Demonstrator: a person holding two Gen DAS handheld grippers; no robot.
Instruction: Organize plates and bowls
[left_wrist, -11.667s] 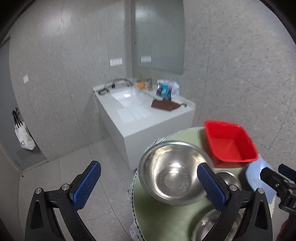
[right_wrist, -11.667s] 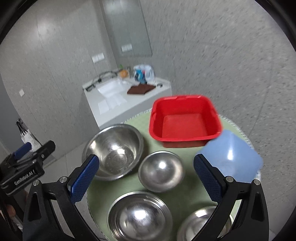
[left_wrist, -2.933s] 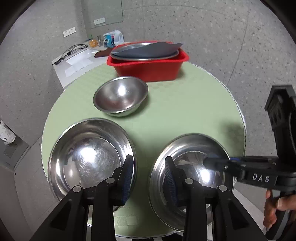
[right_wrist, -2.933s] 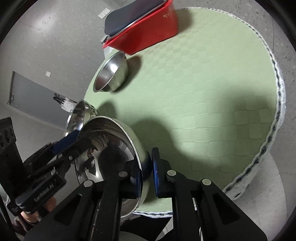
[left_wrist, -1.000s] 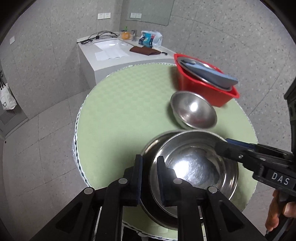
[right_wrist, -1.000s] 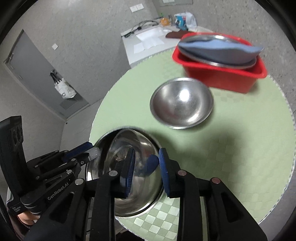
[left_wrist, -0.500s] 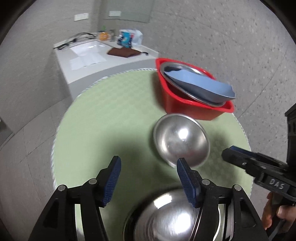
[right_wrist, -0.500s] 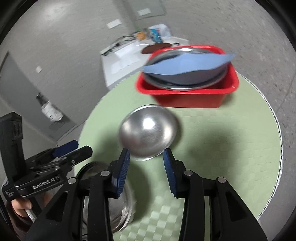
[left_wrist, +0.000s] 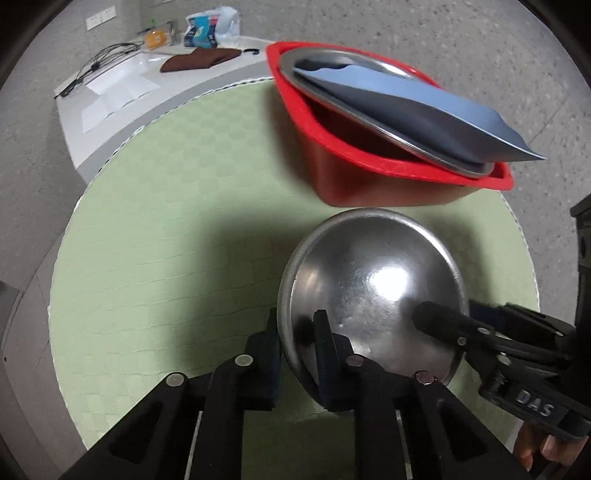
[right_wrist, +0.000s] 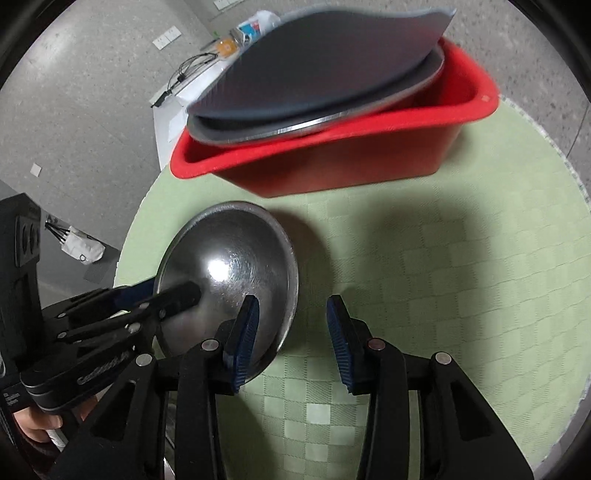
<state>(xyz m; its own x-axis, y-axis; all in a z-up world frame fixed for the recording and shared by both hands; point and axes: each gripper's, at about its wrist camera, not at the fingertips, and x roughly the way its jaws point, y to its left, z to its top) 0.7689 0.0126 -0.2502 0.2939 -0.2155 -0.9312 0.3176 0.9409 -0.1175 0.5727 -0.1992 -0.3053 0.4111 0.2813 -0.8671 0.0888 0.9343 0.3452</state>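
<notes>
A small steel bowl (left_wrist: 373, 291) sits on the round green table (left_wrist: 166, 229), just in front of the red tub (left_wrist: 369, 184). My left gripper (left_wrist: 297, 347) is shut on the bowl's near left rim, one finger inside and one outside. My right gripper (right_wrist: 291, 339) straddles the bowl's (right_wrist: 225, 266) opposite rim; its jaws are closing and the pads stand clear of the metal. The tub (right_wrist: 332, 158) holds a steel dish (left_wrist: 436, 155) with a blue-grey flexible plate (left_wrist: 413, 103) lying on top. Each gripper shows in the other's view: the right gripper (left_wrist: 465, 317), the left gripper (right_wrist: 162, 295).
A white counter (left_wrist: 110, 85) with a brown cloth (left_wrist: 199, 61), cables and packets stands behind the table. The grey tiled floor lies all around the table's edge. A hand (left_wrist: 543, 446) holds the right gripper's grip at the lower right.
Both grippers left the nested large bowls and came forward to the small bowl. The left gripper opened wide on the way and has shut on the bowl's rim.
</notes>
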